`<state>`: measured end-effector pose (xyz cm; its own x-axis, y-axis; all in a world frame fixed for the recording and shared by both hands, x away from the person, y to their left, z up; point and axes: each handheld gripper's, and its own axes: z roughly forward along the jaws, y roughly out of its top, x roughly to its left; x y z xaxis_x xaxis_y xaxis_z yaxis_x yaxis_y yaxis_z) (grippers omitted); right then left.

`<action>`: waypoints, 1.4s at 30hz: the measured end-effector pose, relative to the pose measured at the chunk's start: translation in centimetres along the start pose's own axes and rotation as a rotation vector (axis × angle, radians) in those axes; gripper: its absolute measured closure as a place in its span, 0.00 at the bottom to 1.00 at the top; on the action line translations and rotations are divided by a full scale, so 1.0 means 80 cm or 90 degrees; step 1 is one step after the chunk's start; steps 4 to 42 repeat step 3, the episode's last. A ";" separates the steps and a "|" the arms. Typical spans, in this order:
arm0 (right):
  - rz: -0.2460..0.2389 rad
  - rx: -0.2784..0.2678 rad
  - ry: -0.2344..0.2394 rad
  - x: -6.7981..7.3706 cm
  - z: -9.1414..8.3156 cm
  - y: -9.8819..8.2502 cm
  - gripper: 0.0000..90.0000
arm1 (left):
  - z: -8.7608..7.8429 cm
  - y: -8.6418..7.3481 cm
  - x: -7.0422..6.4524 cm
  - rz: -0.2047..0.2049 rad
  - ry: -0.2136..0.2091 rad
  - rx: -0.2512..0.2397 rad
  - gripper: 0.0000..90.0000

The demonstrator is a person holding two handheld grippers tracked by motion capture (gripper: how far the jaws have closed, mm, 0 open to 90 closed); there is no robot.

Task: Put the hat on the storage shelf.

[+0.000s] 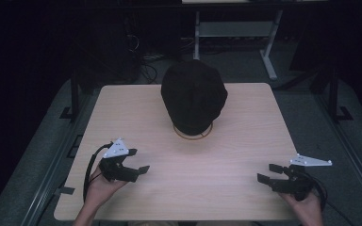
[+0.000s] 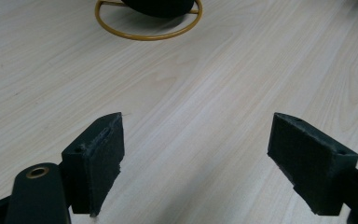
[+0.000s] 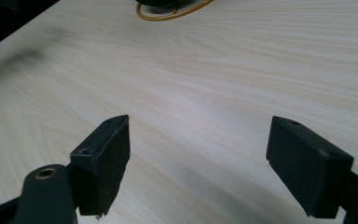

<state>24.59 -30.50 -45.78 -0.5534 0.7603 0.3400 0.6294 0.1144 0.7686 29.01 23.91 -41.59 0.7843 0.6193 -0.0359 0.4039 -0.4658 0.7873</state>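
I have both grippers parked low at the near edge of the table point(image 1: 122, 108), one at each corner, and neither has begun its approach. The left gripper point(image 1: 136, 168) sits near-left with its jaws spread wide and nothing between them; in the left gripper view I see bare wood grain between the two black pads point(image 2: 98, 158). The right gripper point(image 1: 269, 173) sits near-right, likewise wide open and empty, with only pale tabletop between its jaws in the right gripper view.

The thing I am working toward is the black cap point(image 1: 194, 96), which sits on a gold wire stand point(image 1: 193, 135) at the middle of the table, toward the far side. The cap drapes over the stand so that only the ring base peeks out beneath its near edge. Both grippers are well apart from it, and each gripper view catches the gold ring point(image 2: 147, 28) at the top of the frame.

I judge this to be the starting step: hands at rest, reach not yet made. The next move calls for bringing one or both grippers forward and inward toward the cap, keeping the jaws wide until they straddle its soft brim or side. The fabric will likely give under the pads, and the light stand could tip or slide if I pull sideways instead of lifting up.
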 end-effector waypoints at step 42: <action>-0.009 0.001 0.003 0.007 -0.001 -0.005 0.23 | 0.000 0.000 0.000 0.000 -0.002 0.001 0.20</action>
